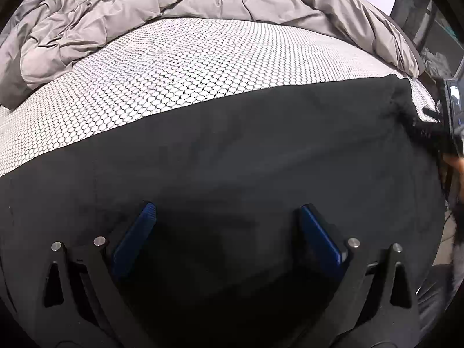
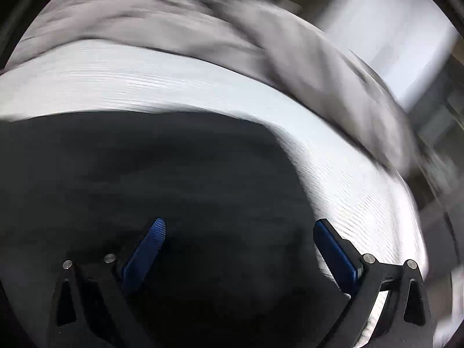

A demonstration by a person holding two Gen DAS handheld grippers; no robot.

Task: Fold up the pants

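left wrist view: black pants [image 1: 232,150] flat beneath wide-open, empty left hand-held gripper [image 1: 226,211]

both views are taken from close above the black pants [image 1: 232,150], looking forward along the fingers [image 1: 136,237] across the bed [image 1: 174,66] toward the grey duvet [image 1: 116,14]. the right wrist view is blurred; pants, bed and duvet are shared.

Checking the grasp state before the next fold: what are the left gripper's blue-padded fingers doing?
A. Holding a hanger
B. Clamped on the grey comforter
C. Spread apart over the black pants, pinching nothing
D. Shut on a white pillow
C: the left gripper has its blue-padded fingers spread wide, with flat black fabric pants showing between them.
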